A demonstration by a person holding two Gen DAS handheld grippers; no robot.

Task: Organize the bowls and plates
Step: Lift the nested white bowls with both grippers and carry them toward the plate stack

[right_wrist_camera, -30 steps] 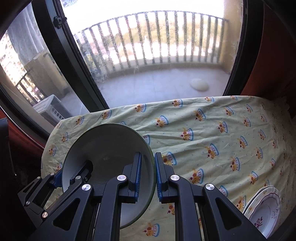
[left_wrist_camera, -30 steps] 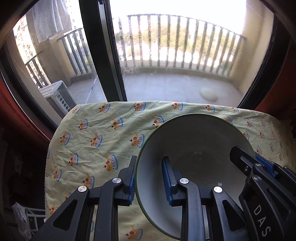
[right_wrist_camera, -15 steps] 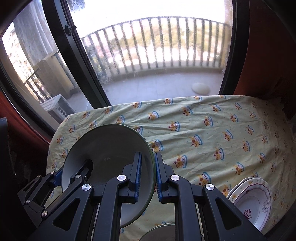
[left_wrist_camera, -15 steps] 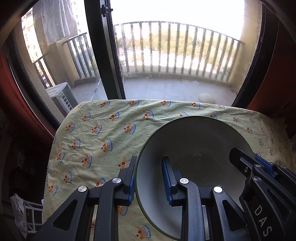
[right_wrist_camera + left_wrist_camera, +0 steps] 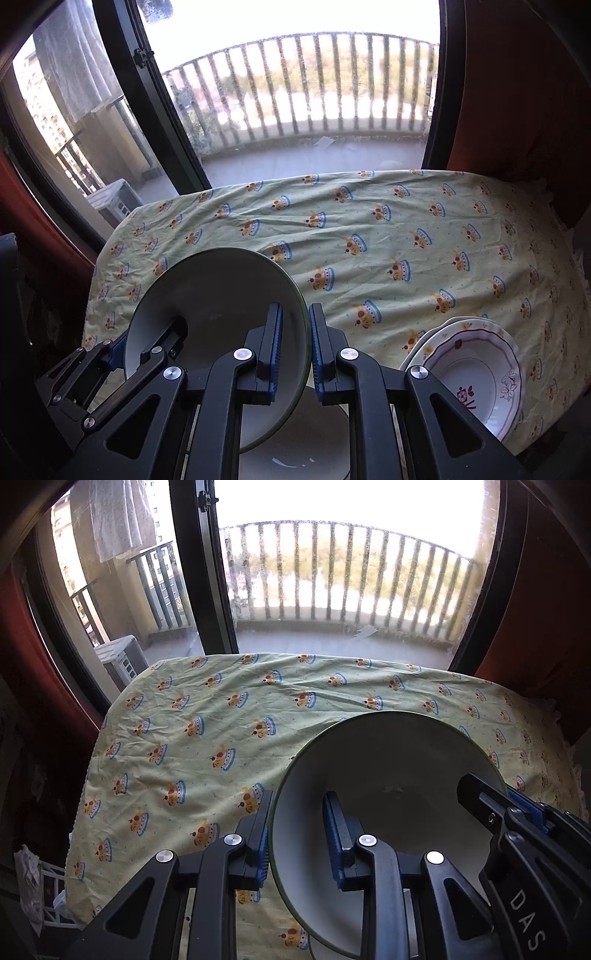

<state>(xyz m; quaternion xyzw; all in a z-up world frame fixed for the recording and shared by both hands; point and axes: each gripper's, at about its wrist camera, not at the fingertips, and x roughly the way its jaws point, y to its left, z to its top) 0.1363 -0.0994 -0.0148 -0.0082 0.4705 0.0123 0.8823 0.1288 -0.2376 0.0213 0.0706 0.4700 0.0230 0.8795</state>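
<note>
A pale green-rimmed bowl (image 5: 388,771) is held above the table by both grippers. My left gripper (image 5: 297,840) is shut on its left rim, one finger inside and one outside. My right gripper (image 5: 295,347) is shut on its right rim; the bowl also shows in the right wrist view (image 5: 221,299). The right gripper shows in the left wrist view (image 5: 517,827) at the bowl's far rim. Below the bowl sits a white plate (image 5: 306,454). A stack of floral-rimmed plates (image 5: 476,369) lies at the right front of the table.
The table wears a yellow-green cloth with a crown print (image 5: 388,240). Behind it are a glass balcony door with a black frame (image 5: 207,590) and red-brown curtains (image 5: 517,92) on both sides. A white rack (image 5: 40,897) stands off the table's left edge.
Both grippers have drawn back and up from the window with the bowl, so more of the cloth shows. The floral plates and the white plate under the bowl have come into the right view.
</note>
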